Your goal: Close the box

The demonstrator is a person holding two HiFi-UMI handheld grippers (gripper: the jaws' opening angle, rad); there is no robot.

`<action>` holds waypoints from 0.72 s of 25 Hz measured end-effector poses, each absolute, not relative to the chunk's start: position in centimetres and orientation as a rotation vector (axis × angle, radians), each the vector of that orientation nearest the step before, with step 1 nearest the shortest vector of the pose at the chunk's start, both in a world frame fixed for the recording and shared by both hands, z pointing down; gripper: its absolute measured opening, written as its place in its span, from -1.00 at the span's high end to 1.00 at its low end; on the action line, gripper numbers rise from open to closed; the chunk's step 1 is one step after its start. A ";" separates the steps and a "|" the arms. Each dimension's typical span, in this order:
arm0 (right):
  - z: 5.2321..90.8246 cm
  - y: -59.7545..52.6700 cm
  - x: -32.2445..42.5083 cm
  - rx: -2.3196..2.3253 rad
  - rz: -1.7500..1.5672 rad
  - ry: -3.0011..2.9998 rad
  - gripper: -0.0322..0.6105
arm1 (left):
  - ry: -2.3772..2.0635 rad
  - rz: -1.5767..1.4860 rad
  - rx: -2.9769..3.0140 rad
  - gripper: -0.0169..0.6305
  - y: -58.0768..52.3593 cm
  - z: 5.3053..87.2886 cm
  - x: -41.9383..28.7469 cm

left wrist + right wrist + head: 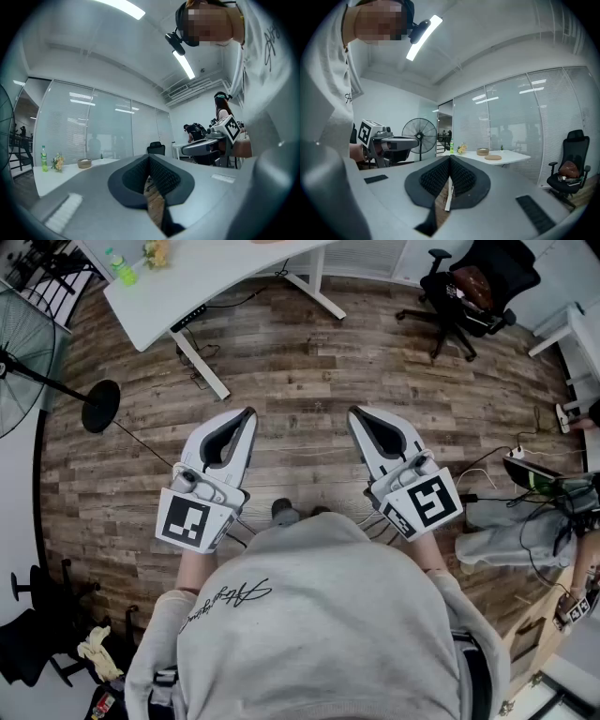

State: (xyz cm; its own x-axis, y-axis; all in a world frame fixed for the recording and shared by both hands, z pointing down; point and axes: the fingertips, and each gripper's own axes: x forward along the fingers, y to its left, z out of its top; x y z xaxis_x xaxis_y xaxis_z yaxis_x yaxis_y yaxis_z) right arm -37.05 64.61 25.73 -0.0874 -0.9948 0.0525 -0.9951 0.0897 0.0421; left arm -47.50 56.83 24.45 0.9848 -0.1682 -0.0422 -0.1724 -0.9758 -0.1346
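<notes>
The person stands on the wood floor and holds both tools out in front, level and side by side, with a gap between them. The left gripper has its jaws pressed together with nothing in them. The right gripper is the same, closed and empty.

I cannot see the box anywhere, not on the floor and not on the white desk. So I think the closing has not started yet. The next move is to find the box and bring the jaws to its lid or flaps.

I count two grippers, one standing fan, one green bottle on the desk, and one black wheeled chair that I can make out. I count no boxes.
</notes>
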 end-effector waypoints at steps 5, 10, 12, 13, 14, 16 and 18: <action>25.6 64.7 -37.3 2.074 -0.003 -2.266 0.89 | 0.264 0.053 -2.988 0.95 56.9 24.3 -47.7; 25.4 64.6 -37.6 2.074 -0.007 -2.264 0.89 | 0.262 0.046 -2.989 0.95 56.7 24.3 -47.9; 25.5 64.6 -37.6 2.077 -0.001 -2.270 0.89 | 0.261 0.043 -2.988 0.95 56.6 24.4 -47.8; 25.5 64.6 -37.6 2.084 0.001 -2.277 0.89 | 0.260 0.046 -2.988 0.95 56.6 24.4 -47.8; 25.4 64.6 -37.6 2.091 0.003 -2.288 0.89 | 0.259 0.049 -2.988 0.95 56.6 24.4 -47.7; 25.3 64.5 -37.7 2.101 0.003 -2.306 0.89 | 0.255 0.056 -2.989 0.95 56.5 24.4 -47.7; 25.3 64.5 -37.8 2.105 -0.003 -2.303 0.89 | 0.251 0.061 -2.990 0.95 56.4 24.3 -47.8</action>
State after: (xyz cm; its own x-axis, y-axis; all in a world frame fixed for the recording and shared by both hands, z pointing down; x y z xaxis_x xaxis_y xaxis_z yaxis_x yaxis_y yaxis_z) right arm -37.83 64.47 25.34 -0.0891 -0.9959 0.0145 -0.9959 0.0894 0.0159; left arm -47.81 56.45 24.33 0.9853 -0.1628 -0.0521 -0.1685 -0.9763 -0.1359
